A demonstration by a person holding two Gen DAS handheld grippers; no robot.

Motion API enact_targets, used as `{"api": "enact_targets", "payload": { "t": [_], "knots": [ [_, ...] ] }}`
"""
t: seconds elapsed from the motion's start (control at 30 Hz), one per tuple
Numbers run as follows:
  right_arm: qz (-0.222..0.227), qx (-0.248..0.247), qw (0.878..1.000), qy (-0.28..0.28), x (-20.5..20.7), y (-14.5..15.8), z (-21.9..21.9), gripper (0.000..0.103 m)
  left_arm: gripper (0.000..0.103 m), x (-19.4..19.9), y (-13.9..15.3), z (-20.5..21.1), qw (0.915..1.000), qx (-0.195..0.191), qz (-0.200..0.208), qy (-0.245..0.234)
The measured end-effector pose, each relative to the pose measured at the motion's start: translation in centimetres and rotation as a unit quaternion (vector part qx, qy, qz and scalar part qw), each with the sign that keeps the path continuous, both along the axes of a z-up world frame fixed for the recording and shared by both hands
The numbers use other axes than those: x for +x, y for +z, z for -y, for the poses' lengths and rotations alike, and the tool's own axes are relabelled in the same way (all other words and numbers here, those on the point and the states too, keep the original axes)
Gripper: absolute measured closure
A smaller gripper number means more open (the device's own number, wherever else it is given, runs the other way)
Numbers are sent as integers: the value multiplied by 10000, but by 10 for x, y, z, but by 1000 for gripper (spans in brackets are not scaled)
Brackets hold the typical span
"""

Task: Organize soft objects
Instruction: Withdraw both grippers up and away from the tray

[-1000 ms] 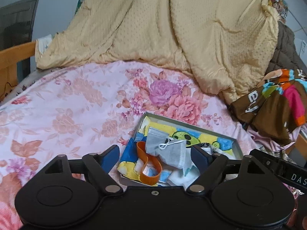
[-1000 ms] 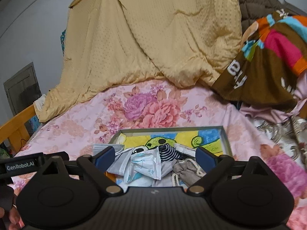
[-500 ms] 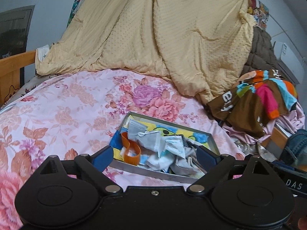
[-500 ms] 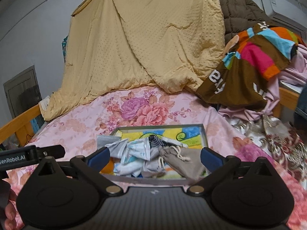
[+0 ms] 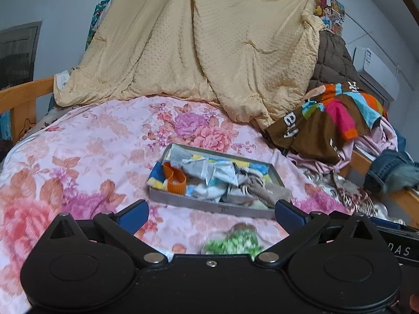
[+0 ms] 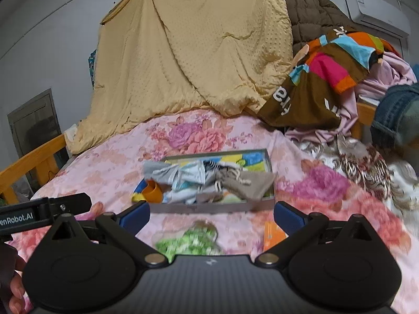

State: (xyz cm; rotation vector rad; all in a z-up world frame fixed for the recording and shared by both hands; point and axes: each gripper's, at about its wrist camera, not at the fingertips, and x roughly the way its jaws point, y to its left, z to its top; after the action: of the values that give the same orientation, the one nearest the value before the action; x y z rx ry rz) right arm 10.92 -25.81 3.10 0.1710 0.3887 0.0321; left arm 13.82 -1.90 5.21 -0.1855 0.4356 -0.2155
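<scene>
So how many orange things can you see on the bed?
2: an orange loop band at the tray's left end, and an orange flat piece lying on the bedspread outside it. More may be hidden.

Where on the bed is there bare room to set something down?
Free: the floral sheet left of the tray, up to the yellow quilt. Crowded: the tray itself, the clothes pile on the right, and the near strip holding a green item.

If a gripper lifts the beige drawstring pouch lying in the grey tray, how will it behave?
The beige drawstring pouch lies creased and flat over other cloth pieces, so it will probably sag limply. One corner hangs over the rim of the grey tray, so a push may slide it out. Its loose cord could snag neighbours.
</scene>
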Motion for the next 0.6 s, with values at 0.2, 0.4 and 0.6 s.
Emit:
{"api": "enact_targets", "payload": {
  "t": [0.2, 0.4, 0.6],
  "knots": [
    [-56, -33, 10000, 23, -31, -4, -11, 0, 1, -31, -10, -13, 9999, 0, -104, 44],
    [-85, -133, 9998, -128, -52, -7, -17, 0, 1, -53, -19, -28, 9996, 59, -257, 109],
    [-174, -403, 9990, -58, -67, -9, -32, 0, 1, -72, -26, -39, 9993, 118, -323, 176]
  ]
}}
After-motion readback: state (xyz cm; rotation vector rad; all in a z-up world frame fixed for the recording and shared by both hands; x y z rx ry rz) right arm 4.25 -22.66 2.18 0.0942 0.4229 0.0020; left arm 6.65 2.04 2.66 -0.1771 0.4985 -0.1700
